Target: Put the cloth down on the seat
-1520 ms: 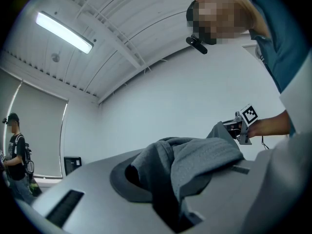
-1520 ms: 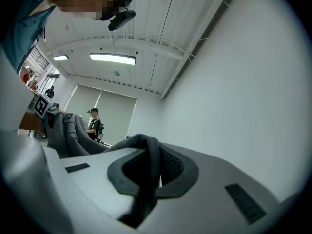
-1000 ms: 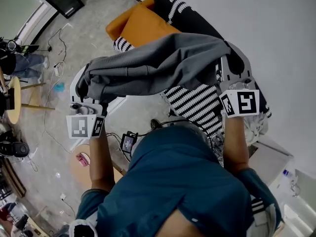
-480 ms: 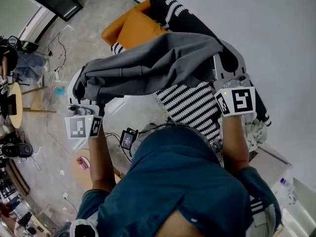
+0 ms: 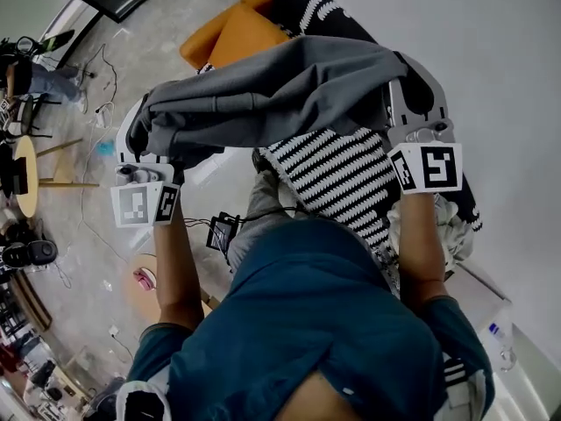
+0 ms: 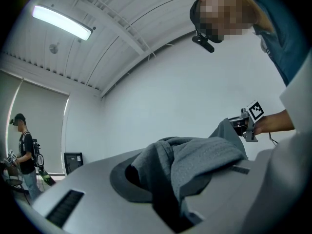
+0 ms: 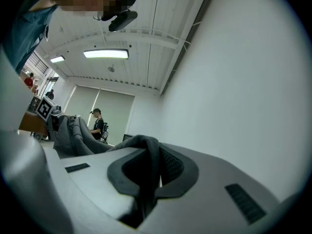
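Left gripper (image 6: 168, 199), at 9 o'clock in head view: jaws partly closed, clamped on thick bunch of grey knit cloth (image 5: 280, 103). Right gripper (image 7: 146, 189), at 3 o'clock: jaws almost together, pinching thin fold of same cloth. Cloth slung between both grippers, folds hanging at left end, held up in air, not resting on seat. Beneath it, from 3 to 5 o'clock: black-and-white striped blanket (image 5: 337, 169). Further off, 12 o'clock: orange cushioned seat (image 5: 232, 38), partly hidden behind cloth's far edge.
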Demonstrator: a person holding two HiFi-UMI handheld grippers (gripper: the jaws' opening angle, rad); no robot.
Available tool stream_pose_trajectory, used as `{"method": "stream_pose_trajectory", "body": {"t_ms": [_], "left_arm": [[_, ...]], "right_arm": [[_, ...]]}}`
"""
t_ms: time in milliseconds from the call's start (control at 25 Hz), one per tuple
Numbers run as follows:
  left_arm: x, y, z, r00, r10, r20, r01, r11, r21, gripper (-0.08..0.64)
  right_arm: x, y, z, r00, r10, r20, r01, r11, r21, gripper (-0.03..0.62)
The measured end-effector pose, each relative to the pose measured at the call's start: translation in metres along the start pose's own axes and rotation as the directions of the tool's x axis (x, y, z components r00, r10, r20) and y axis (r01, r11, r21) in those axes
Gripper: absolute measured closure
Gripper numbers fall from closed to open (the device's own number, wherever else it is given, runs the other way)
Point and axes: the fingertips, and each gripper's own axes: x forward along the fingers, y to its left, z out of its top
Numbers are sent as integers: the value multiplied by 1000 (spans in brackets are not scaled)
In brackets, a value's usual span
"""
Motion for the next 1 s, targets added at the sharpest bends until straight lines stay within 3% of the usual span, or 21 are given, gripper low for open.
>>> {"method": "stream_pose_trajectory", "body": {"t_ms": [200, 480, 720, 1000], "left_arm": [[61, 31, -47, 999, -27, -31, 25, 999, -45, 472], [73, 41, -58, 997, -56, -43, 53, 997, -59, 472], [137, 93, -116, 994, -47, -94, 40, 996, -81, 472], [164, 110, -155, 990, -33, -135, 20, 995, -99, 472]], "right_arm": [[48, -21, -34, 999, -42, -26, 42, 999, -9, 571], [52, -15, -45, 994, -93, -61, 91, 996, -24, 571], [135, -26, -111, 988, -96, -120, 96, 995, -9, 571], [165, -36, -155, 981, -99, -165, 100, 995, -2, 571]]}}
